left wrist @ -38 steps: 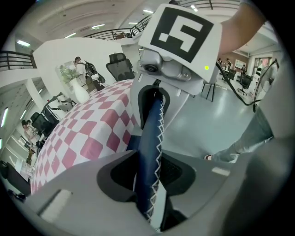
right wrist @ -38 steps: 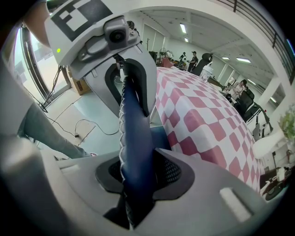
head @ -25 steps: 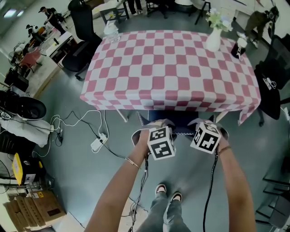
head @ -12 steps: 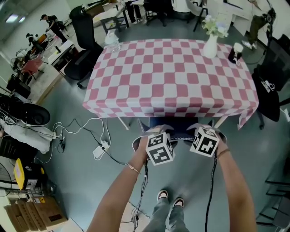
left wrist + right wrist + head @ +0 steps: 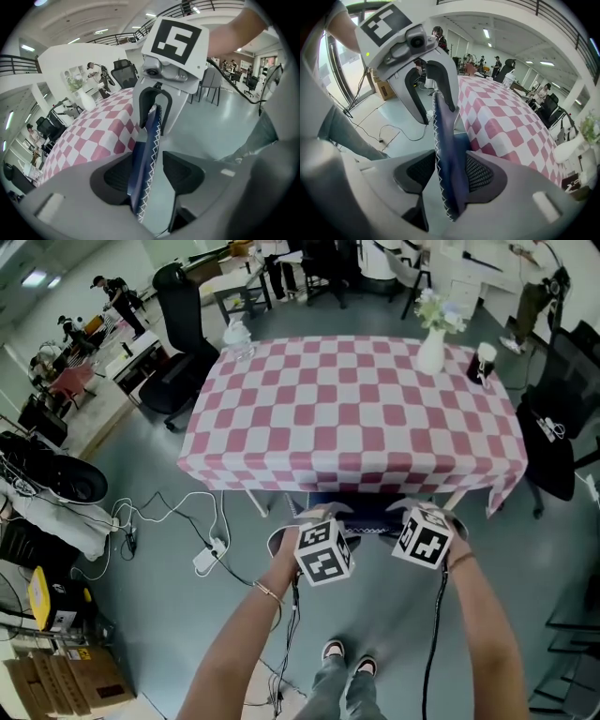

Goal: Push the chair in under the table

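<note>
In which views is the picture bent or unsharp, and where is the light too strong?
Head view: sharp, evenly lit, the table looks slightly bowed. Left gripper view: heavy fisheye, dark corners, the near chair back is soft. Right gripper view: same fisheye, bright daylight at the left.

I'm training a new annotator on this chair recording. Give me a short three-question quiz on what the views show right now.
1. Pick one: what stands between the left gripper's jaws? A the blue chair back; B a broom handle; C nothing.
2. True or false: the white vase lies tipped over on the checked tablecloth.
3. Fill in: its checks are white and ____.
Key: 1 A; those jaws have just been opening and stand apart around it. 2 False; it stands upright. 3 pink.
</note>
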A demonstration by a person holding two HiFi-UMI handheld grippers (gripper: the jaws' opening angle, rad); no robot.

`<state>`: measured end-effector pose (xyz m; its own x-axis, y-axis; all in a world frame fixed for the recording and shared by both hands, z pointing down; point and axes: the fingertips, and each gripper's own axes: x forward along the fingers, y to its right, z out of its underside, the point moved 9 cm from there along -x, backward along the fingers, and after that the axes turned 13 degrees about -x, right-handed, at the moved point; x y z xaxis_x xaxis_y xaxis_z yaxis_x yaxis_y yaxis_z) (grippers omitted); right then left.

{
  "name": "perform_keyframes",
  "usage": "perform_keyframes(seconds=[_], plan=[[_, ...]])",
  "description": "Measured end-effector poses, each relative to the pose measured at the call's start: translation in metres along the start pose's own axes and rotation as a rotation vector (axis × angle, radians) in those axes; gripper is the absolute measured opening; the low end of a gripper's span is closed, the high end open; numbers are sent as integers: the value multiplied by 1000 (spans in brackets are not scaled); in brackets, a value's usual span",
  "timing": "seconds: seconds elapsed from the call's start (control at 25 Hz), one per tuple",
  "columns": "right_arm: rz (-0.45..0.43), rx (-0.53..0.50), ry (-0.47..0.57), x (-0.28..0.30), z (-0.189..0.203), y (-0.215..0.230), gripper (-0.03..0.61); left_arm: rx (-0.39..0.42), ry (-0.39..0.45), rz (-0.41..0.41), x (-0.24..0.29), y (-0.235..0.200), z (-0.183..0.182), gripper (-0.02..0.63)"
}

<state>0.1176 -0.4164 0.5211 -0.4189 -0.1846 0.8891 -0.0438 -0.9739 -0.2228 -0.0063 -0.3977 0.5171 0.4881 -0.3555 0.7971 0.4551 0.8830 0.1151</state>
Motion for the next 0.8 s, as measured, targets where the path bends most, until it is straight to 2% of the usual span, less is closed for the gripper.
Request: perform_keyframes(seconds=[0.44,0.64,0.8], plan=[[96,67,115,-69,-9,-7,181,-79,57,-58,-57,14,-16,207],[239,126,175,-110,-15,-15,181,-165,168,-117,-98,23,-29,207],[380,228,295,-148,-18,-25,181,-234,279,-208,-133,36,-38,207]])
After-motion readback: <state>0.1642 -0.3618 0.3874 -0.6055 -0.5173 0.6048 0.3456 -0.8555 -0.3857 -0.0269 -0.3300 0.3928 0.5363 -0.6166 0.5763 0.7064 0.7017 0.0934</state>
